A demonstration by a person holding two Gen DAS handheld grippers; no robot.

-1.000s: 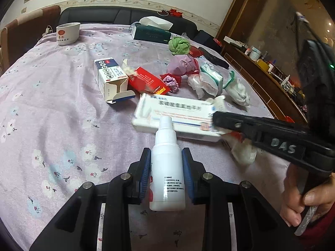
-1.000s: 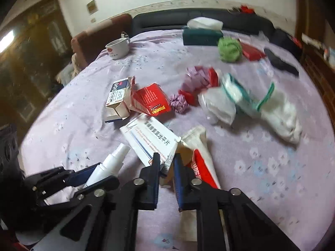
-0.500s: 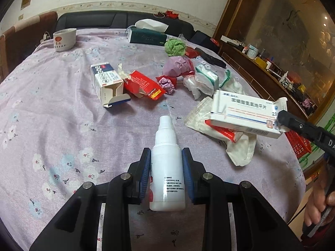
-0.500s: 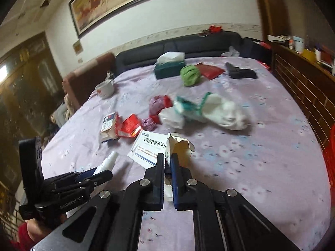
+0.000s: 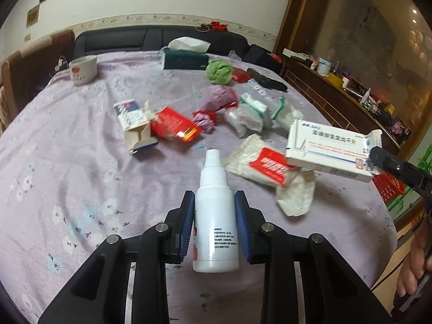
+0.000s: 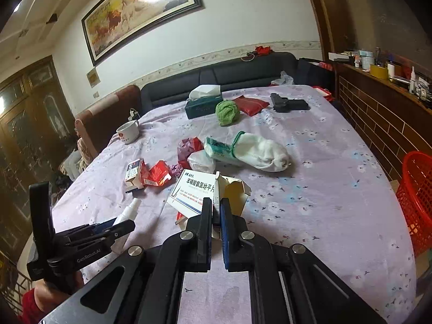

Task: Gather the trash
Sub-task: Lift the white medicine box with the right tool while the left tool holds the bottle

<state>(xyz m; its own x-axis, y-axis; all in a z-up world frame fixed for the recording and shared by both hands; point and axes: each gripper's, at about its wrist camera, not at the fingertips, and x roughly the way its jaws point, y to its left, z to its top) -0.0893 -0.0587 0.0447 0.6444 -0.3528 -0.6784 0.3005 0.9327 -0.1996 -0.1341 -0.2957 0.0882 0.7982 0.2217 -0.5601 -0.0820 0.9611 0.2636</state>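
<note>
Your left gripper (image 5: 215, 224) clamps one white bottle (image 5: 216, 216) above the table (image 5: 67, 175); your right gripper (image 6: 216, 217) pinches one white box (image 6: 193, 191) by its flap, lifted off the cloth. Only the right view shows the red basket (image 6: 415, 202) fully; only the left shows the wrapper (image 5: 267, 162) under the box.

Warm, dim indoor light falls from ceiling spots above, glaring off the painting (image 6: 140, 10), casting soft shadows on the tablecloth (image 5: 81, 175), while both fisheye views bend and blacken at the corners, the left one slightly motion-blurred.
</note>
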